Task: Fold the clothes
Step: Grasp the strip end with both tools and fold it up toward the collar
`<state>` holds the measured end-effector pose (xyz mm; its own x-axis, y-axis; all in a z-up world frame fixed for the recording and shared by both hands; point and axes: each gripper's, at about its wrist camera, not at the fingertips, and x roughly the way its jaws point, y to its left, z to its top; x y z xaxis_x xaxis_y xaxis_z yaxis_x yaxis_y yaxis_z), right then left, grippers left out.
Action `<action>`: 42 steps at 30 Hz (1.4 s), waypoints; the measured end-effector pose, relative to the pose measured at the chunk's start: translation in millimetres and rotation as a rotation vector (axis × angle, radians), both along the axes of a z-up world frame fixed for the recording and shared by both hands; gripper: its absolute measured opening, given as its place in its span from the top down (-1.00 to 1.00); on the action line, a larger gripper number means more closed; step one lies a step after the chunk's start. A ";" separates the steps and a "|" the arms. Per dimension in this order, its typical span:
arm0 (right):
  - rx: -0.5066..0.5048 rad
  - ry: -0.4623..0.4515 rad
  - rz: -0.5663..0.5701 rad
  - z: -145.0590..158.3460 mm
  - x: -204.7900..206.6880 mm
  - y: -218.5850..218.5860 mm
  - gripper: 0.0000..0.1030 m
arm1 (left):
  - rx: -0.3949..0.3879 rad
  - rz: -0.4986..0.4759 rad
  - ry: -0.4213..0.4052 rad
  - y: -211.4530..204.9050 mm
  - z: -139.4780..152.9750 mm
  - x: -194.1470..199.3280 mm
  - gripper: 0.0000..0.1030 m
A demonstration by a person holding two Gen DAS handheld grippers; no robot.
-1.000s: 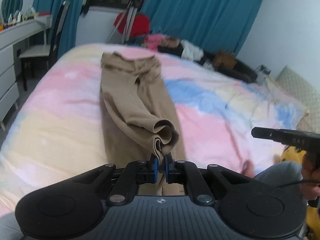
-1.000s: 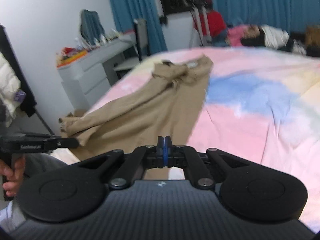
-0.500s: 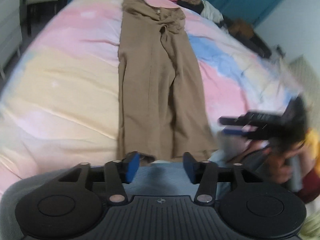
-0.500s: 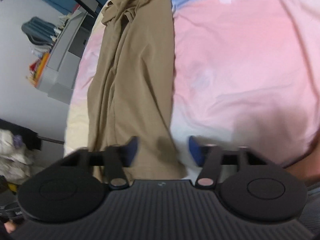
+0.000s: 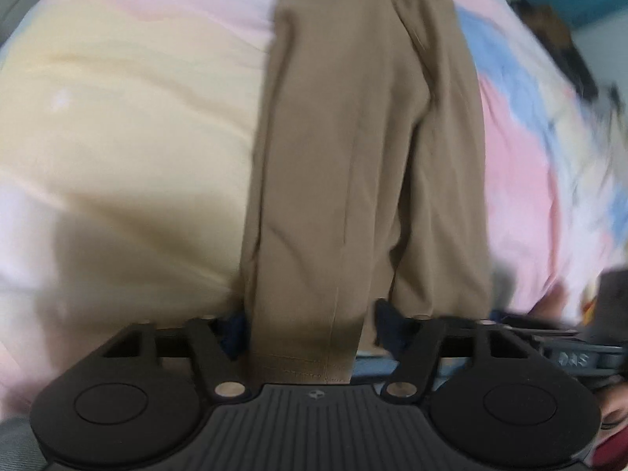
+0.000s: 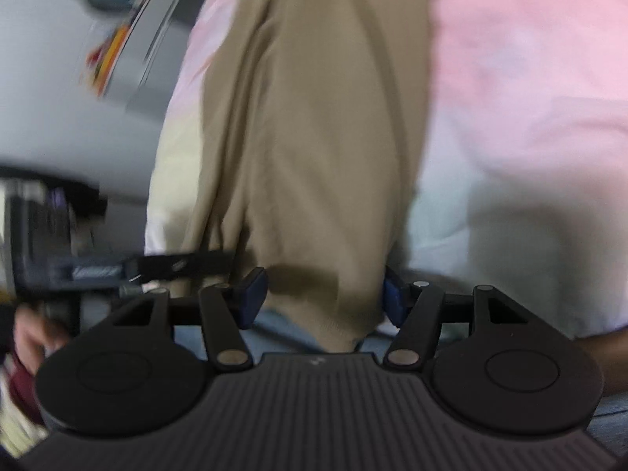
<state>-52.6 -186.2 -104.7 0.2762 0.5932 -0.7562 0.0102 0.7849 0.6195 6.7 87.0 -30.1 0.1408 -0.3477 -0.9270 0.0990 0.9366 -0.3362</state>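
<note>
With both sets of jaws apart astride the hem of the tan trousers [image 5: 365, 165] laid lengthwise on the bed [image 5: 117, 117], close squarely on each corner before lifting

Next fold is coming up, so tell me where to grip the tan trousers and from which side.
Grip the tan trousers at the hem end nearest you, one gripper per leg. Both hems hang off the near edge of the bed, already between the open fingers of the left gripper and right gripper. Come straight in from the foot of the bed, along the legs, and pinch across each hem's full thickness.
</note>
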 end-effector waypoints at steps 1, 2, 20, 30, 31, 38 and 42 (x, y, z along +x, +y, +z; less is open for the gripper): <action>-0.034 -0.013 0.033 2.2 -2.2 8.2 0.05 | 0.010 -0.005 -0.006 0.0 0.8 -1.4 0.17; -0.091 -0.033 0.060 5.5 -3.9 16.1 0.45 | 0.005 0.003 -0.014 2.9 2.3 -2.6 0.34; -0.336 -0.570 -0.059 178.3 -53.3 -40.8 0.85 | -0.201 0.005 -0.554 6.0 136.5 -76.0 0.85; -0.325 -0.672 -0.008 192.4 -135.2 -58.2 0.84 | -0.232 -0.121 -0.593 -16.2 158.3 -178.8 0.85; -0.322 -0.677 -0.014 192.0 -140.4 -57.9 0.84 | -0.229 -0.121 -0.597 -16.1 158.5 -182.8 0.85; -0.290 -0.704 -0.124 200.1 -93.1 -59.6 0.84 | -0.152 -0.136 -0.707 -35.7 181.3 -137.7 0.84; -0.263 -0.680 -0.207 190.2 -29.6 -67.9 0.84 | -0.142 -0.126 -0.751 -46.2 180.2 -68.7 0.82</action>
<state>-82.2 -254.0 85.5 0.8183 0.3019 -0.4891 -0.1439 0.9315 0.3341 -62.0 40.9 150.1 0.6655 -0.5112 -0.5439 0.4508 0.8560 -0.2530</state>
